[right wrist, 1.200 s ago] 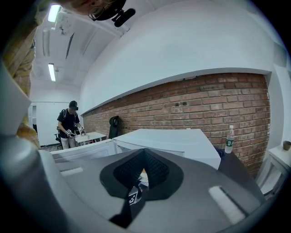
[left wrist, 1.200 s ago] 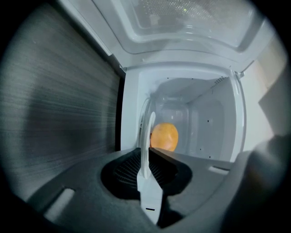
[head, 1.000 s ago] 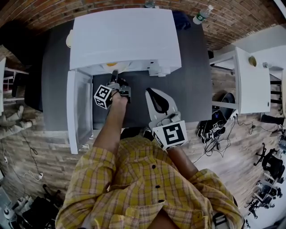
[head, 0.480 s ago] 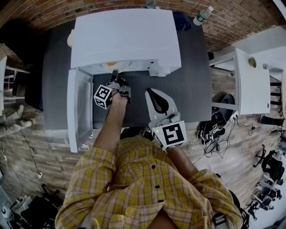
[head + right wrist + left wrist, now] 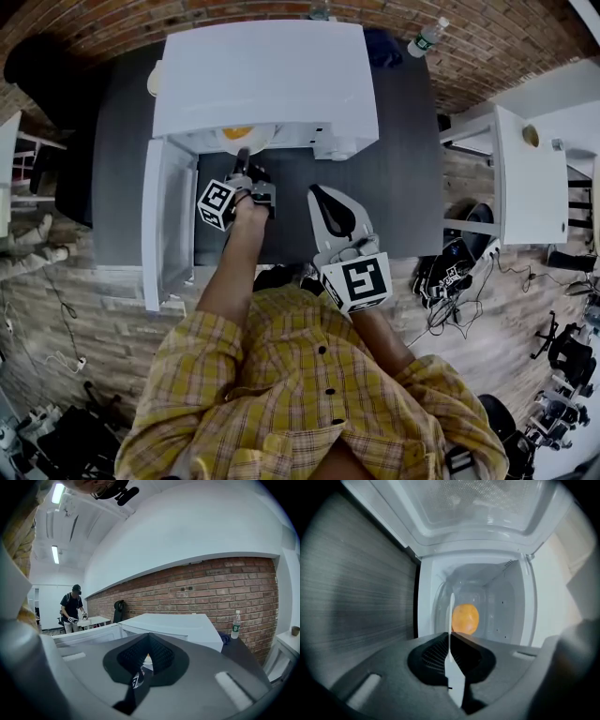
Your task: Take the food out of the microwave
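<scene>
A white microwave (image 5: 267, 80) stands on the dark table (image 5: 403, 169) with its door (image 5: 167, 220) swung open to the left. A white plate (image 5: 246, 141) with a round orange food item (image 5: 236, 133) shows at its mouth. My left gripper (image 5: 242, 169) reaches into the opening. Its jaws have just been closing and are shut on the plate's rim (image 5: 451, 616), seen edge-on, with the orange food (image 5: 465, 618) behind. My right gripper (image 5: 323, 194) hovers over the table in front of the microwave, shut and holding nothing.
A water bottle (image 5: 424, 33) and a dark cloth (image 5: 380, 42) lie on the table behind the microwave at the right. A white side table (image 5: 520, 169) stands to the right. A person (image 5: 72, 611) stands far off by another table.
More of the plate and the orange food shows at the microwave's mouth than before. Both grippers stay about where they were.
</scene>
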Motion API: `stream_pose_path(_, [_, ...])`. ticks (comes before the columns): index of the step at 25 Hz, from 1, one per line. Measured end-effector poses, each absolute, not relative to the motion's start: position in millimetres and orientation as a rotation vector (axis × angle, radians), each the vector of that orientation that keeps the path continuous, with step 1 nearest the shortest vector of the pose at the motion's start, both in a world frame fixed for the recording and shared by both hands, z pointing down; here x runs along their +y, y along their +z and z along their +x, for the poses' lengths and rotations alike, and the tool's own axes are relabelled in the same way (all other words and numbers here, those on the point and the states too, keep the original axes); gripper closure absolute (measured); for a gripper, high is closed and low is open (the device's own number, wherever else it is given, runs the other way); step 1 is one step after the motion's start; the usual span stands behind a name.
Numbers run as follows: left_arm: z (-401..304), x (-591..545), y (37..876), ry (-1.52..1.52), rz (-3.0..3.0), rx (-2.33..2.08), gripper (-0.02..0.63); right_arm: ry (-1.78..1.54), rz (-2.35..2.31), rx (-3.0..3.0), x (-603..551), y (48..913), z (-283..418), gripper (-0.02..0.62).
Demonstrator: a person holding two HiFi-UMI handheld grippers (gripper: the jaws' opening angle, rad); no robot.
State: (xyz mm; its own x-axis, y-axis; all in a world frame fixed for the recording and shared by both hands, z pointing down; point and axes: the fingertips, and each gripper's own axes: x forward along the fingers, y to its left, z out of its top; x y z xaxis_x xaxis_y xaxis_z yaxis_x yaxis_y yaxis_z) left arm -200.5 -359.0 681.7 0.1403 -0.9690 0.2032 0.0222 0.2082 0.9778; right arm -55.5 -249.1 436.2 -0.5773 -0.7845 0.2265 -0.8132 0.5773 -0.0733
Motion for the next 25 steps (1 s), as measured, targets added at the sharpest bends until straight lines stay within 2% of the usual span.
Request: stream_pose_path(25, [-190,-268,618,-1.037,1.094,-1.205,0.595,0.24,1.272,-2.738,-190,420,-46,0.591])
